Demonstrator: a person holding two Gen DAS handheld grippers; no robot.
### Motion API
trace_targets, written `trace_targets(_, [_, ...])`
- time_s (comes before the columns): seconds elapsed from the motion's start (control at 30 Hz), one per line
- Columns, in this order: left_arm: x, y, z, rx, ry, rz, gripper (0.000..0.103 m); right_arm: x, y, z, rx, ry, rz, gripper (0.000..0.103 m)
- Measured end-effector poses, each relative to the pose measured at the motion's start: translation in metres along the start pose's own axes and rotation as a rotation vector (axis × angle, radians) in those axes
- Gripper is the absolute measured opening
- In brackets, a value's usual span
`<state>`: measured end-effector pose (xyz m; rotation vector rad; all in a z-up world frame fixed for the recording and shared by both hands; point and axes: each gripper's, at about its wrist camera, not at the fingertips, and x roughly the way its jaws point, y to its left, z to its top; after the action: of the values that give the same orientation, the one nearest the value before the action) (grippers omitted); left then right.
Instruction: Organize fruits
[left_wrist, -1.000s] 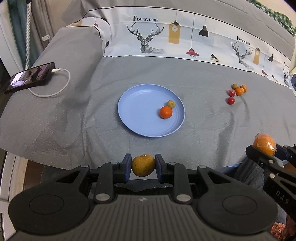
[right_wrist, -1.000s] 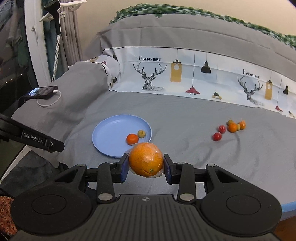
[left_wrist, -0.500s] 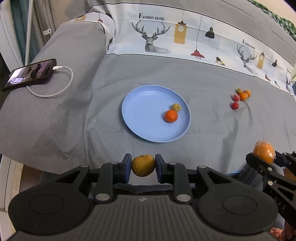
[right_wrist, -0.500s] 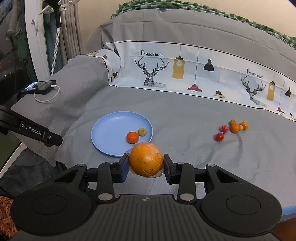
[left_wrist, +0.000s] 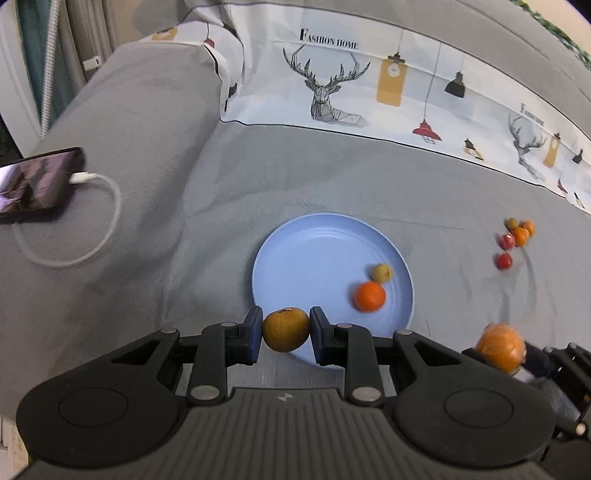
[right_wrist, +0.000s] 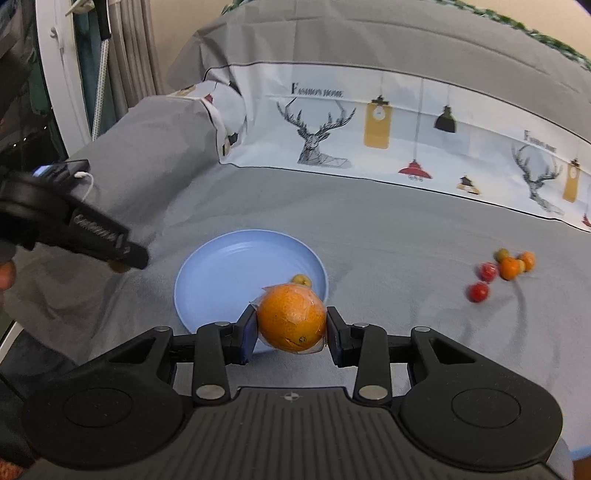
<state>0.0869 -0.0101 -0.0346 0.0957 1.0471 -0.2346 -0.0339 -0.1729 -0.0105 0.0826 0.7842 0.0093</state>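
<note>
Closer now — blue plate (left_wrist: 295, 251); left gripper (left_wrist: 286, 330) pinches round russet fruit (left_wrist: 286, 329).

Probably a bedroom, grey bedspread (left_wrist: 332, 184) (deer-print band), curtains (right_wrist: 125, 74)

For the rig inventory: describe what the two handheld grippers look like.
Both the left gripper and the right gripper are matte black plastic: a ribbed centre body, round discs at either side, silver pivot bolts on the linkage, and blue pads on the fingers. The left one's side carries white lettering, blurred here. No cables show.
</note>
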Motion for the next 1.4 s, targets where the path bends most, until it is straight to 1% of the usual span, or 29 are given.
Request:
trace_targets(0.1, [0.026, 0.001, 0.011, -0.018, 0.038, -0.012, 0.030, 0.025, 0.003, 0.008, 0.001, 0.022, 0.008, 0.040])
trace_targets(0.3, [0.073, -0.005, 0.024, 0.013, 0.079, 0.010, 0.030, 0.067, 0.015, 0.020, -0.037, 0.062, 0.019, 0.040])
trace_targets(0.57, [0.120, -0.012, 0.034, 0.073, 0.116, 0.063, 0.030, 0.116, 0.016, 0.025, -0.060, 0.126, 0.006, 0.040])
trace_targets(0.7, [0.134, -0.010, 0.034, 0.086, 0.132, 0.061, 0.030, 0.131, 0.014, 0.024, -0.060, 0.151, 0.016, 0.040])
trace_targets(0.73, [0.136, -0.010, 0.035, 0.085, 0.129, 0.055, 0.032, 0.135, 0.014, 0.024, -0.061, 0.155, 0.021, 0.040])
trace_targets(0.77, [0.135, -0.010, 0.035, 0.081, 0.118, 0.048, 0.038, 0.137, 0.014, 0.024, -0.062, 0.160, 0.030, 0.040])
trace_targets(0.8, [0.133, -0.009, 0.037, 0.074, 0.106, 0.040, 0.064, 0.140, 0.014, 0.025, -0.063, 0.162, 0.039, 0.045])
trace_targets(0.83, [0.130, -0.007, 0.038, 0.064, 0.090, 0.037, 0.092, 0.141, 0.014, 0.027, -0.067, 0.163, 0.043, 0.051])
trace_targets(0.87, [0.125, -0.006, 0.040, 0.050, 0.062, 0.040, 0.101, 0.141, 0.015, 0.029, -0.075, 0.162, 0.037, 0.067])
trace_targets(0.9, [0.118, -0.004, 0.040, 0.033, 0.028, 0.046, 0.103, 0.140, 0.016, 0.031, -0.083, 0.154, 0.029, 0.080])
trace_targets(0.93, [0.112, -0.002, 0.040, 0.024, 0.009, 0.041, 0.103, 0.138, 0.017, 0.033, -0.091, 0.146, 0.024, 0.085])
trace_targets(0.97, [0.109, -0.001, 0.040, 0.024, 0.015, 0.028, 0.103, 0.133, 0.018, 0.035, -0.098, 0.139, 0.022, 0.089])
trace_targets(1.03, [0.101, 0.001, 0.037, 0.027, 0.058, 0.023, 0.103, 0.122, 0.018, 0.035, -0.103, 0.144, 0.032, 0.094])
trace_targets(1.07, [0.094, 0.002, 0.033, 0.027, 0.070, 0.036, 0.103, 0.115, 0.018, 0.034, -0.100, 0.155, 0.035, 0.099])
trace_targets(1.13, [0.075, 0.004, 0.019, 0.032, 0.064, 0.106, 0.103, 0.098, 0.017, 0.027, -0.085, 0.172, 0.032, 0.100])
trace_targets(1.2, [0.054, 0.006, 0.001, 0.043, 0.055, 0.151, 0.103, 0.077, 0.016, 0.018, -0.070, 0.182, 0.029, 0.101])
trace_targets(1.3, [0.024, 0.010, -0.030, 0.059, 0.062, 0.171, 0.103, 0.043, 0.014, 0.002, -0.028, 0.171, 0.023, 0.101])
trace_targets(1.4, [-0.002, 0.013, -0.053, 0.049, 0.038, 0.198, 0.103, 0.010, 0.013, -0.010, 0.005, 0.128, 0.001, 0.102])
